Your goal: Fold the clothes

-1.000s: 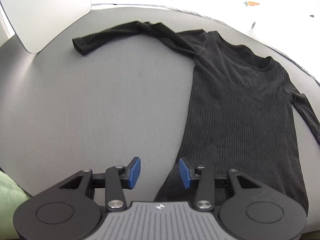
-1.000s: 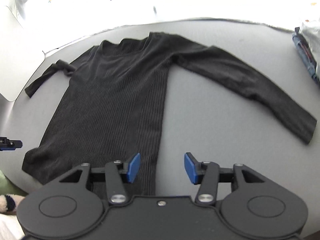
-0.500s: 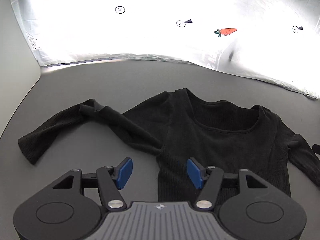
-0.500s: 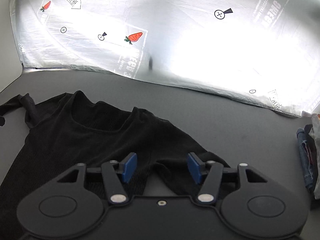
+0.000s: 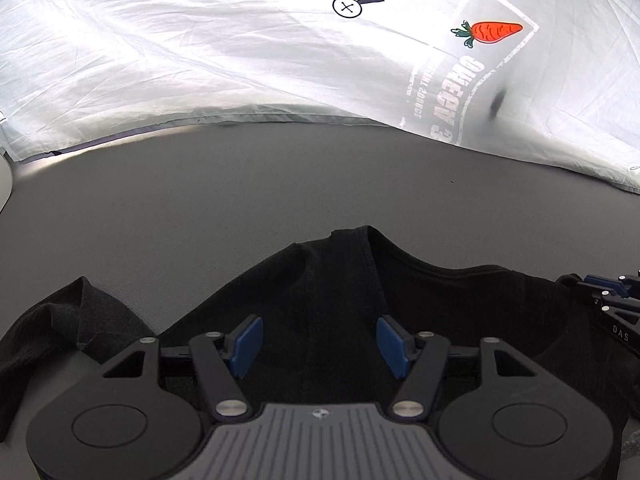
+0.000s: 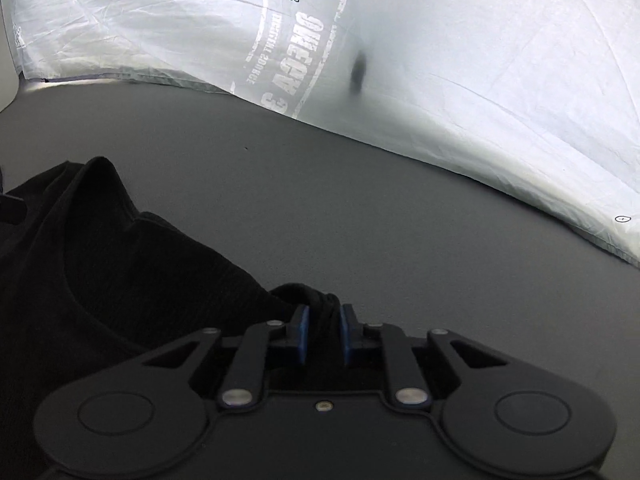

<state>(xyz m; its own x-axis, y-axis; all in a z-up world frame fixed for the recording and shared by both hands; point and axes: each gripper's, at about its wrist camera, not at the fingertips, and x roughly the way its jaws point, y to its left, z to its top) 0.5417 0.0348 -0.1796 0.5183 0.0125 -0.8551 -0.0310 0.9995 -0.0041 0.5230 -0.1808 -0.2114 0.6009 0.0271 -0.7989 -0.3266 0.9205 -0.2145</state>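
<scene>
The right gripper (image 6: 323, 330) is clamped on a bunched fold of the black top (image 6: 120, 272) at its shoulder edge; the left gripper (image 5: 320, 346) hangs wide over the other shoulder, cloth below its pads, nothing pinched. The garment's body runs back toward the person, neckline between both. Ahead lies bare grey surface (image 5: 280, 184), then a white printed sheet (image 5: 240, 60); nothing blocks.

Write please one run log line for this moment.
stage: shoulder grasp | right gripper: shut on black top | left gripper: open above top, not gripping
</scene>
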